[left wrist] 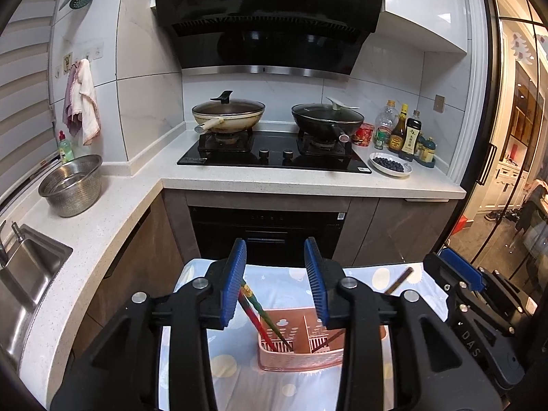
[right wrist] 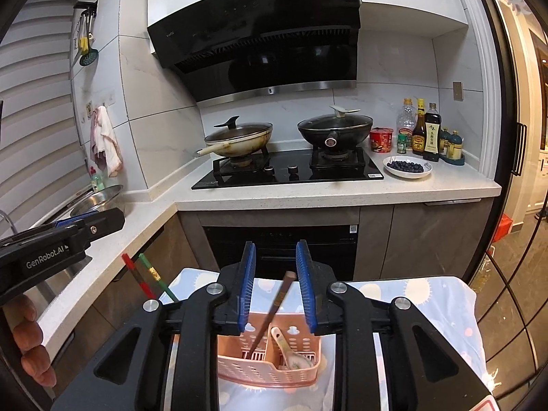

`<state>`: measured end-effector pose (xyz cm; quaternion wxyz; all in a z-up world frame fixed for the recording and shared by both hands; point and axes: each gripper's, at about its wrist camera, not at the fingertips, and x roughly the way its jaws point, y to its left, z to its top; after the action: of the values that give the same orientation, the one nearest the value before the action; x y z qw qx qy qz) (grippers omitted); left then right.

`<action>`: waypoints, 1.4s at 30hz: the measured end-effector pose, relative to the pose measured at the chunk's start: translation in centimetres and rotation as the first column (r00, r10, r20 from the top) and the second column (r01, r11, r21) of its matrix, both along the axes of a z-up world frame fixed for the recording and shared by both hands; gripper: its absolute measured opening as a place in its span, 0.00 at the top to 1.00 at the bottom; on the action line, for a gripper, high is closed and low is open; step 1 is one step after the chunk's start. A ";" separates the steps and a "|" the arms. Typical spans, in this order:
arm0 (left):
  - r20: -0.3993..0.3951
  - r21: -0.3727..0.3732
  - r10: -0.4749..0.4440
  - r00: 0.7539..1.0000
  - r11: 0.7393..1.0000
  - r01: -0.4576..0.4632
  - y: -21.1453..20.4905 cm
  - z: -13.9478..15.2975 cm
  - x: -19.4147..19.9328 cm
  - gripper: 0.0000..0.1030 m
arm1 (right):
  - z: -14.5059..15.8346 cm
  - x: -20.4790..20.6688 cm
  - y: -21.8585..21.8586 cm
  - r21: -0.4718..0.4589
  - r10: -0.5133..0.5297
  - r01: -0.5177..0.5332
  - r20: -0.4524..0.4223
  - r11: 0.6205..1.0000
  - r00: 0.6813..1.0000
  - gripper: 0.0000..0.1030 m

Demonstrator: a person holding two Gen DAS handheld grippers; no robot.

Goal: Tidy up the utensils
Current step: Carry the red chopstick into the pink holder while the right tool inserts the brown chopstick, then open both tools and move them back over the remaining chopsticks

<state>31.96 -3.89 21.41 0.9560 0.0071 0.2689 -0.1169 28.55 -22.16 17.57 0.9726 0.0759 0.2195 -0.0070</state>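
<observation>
Here, both tongs are seen with jaws parted and nothing between the pads: the left gripper (left wrist: pixel 275 284) and the right gripper (right wrist: pixel 275 286) hover above the pink perforated plastic utensil basket (right wrist: pixel 270 370), set on a patterned cloth-covered table (right wrist: pixel 428 294). A red chopstick (left wrist: pixel 253 318) and a green chopstick (left wrist: pixel 270 322) lean in its left compartment beside a dark brown chopstick (right wrist: pixel 270 311), while a white ceramic spoon (right wrist: pixel 291 352) lies at the right. Tipping of the light basket could be caused if a leaning chopstick were knocked by a descending finger.

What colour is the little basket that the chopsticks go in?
The basket is pink, with slotted sides. It shows best in the right wrist view.
</observation>
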 end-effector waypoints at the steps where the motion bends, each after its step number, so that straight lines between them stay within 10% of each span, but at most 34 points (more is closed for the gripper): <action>1: -0.001 0.001 0.000 1.000 1.000 0.000 0.0 0.0 0.0 0.67 | 0.0 -0.1 -0.1 0.000 -0.002 0.002 0.002 1.000 1.000 0.75; 24: -0.004 0.020 -0.006 1.000 1.000 0.006 0.6 -1.8 -5.7 0.67 | -2.3 -6.3 0.9 -0.017 0.016 -0.016 -0.040 1.000 0.999 0.75; 42: -0.212 0.065 -0.024 0.977 0.997 0.038 2.0 -15.1 -16.0 0.67 | -13.2 -18.1 4.0 -0.112 0.028 -0.057 -0.249 0.992 0.968 0.75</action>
<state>15.91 -1.86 6.33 0.9193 0.0315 0.3727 -0.1228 10.46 -18.16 4.38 0.9405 0.0119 0.3395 -0.0084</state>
